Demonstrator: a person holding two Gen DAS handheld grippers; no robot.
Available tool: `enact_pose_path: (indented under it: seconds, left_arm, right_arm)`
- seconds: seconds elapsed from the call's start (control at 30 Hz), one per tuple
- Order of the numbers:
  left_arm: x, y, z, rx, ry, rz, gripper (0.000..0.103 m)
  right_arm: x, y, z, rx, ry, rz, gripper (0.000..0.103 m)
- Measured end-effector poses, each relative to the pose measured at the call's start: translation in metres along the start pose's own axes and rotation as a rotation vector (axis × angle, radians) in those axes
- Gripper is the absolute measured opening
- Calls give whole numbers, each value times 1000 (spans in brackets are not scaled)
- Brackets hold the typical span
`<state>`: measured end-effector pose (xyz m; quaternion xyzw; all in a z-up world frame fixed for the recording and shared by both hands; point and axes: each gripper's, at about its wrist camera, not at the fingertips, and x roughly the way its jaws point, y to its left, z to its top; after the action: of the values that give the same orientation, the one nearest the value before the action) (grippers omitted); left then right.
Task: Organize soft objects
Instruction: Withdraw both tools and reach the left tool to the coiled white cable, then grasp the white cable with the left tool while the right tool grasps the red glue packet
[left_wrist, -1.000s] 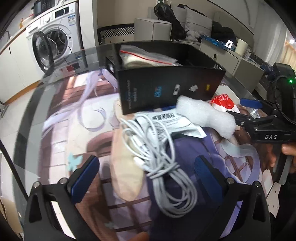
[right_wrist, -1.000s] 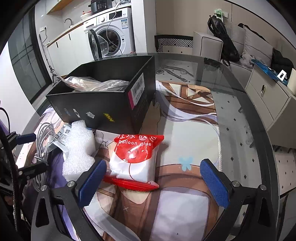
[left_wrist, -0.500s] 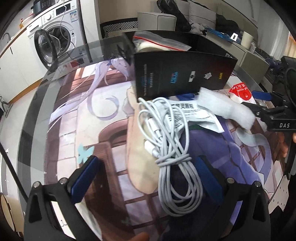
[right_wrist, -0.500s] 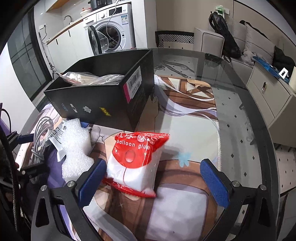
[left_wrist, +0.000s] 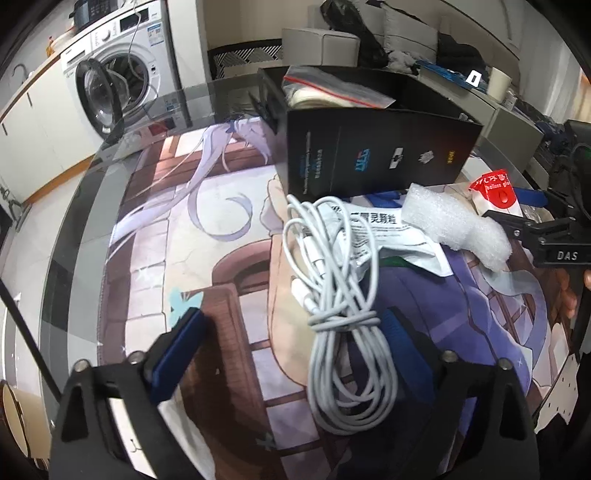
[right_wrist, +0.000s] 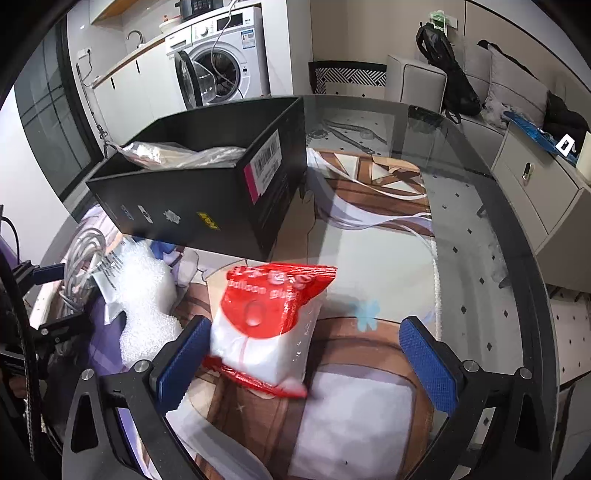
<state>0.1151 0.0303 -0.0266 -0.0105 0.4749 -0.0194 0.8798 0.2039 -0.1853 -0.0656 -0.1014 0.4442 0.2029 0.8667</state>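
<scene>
A black box (left_wrist: 376, 151) stands on the printed mat; a clear zip bag (left_wrist: 332, 88) lies inside it. In front lie a coiled white cable (left_wrist: 343, 306), a printed white pouch (left_wrist: 384, 236) and a white foam piece (left_wrist: 454, 229). My left gripper (left_wrist: 295, 350) is open around the near end of the cable. My right gripper (right_wrist: 306, 354) is open around a red and white balloon glue bag (right_wrist: 269, 321), which lies near its left finger. The box (right_wrist: 207, 199), foam (right_wrist: 147, 306) and cable (right_wrist: 79, 266) also show in the right wrist view.
The glass table's rim (right_wrist: 517, 236) curves round the mat (left_wrist: 184, 240). A washing machine (left_wrist: 118, 92) with its door open stands beyond the table. A white cabinet (right_wrist: 535, 192) and a sofa with bags (right_wrist: 461, 85) stand at the right.
Both grippers have moved forward. The cable now lies between the left fingers, and the red bag lies deeper between the right fingers. Both stay open.
</scene>
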Motion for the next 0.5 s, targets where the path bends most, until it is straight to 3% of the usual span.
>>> enact_pose_path:
  seconds: [0.07, 0.33, 0.5]
  left_arm:
    - [-2, 0, 0, 11, -8, -7, 84]
    - [-9, 5, 0, 14, -47, -49, 34]
    - [-12, 9, -3, -5, -66, -62, 32]
  right_arm:
    - [-1, -1, 0, -1, -1, 5, 103]
    - [-4, -7, 1, 15, -12, 4, 103]
    - [-3, -6, 0, 15, -7, 11, 103]
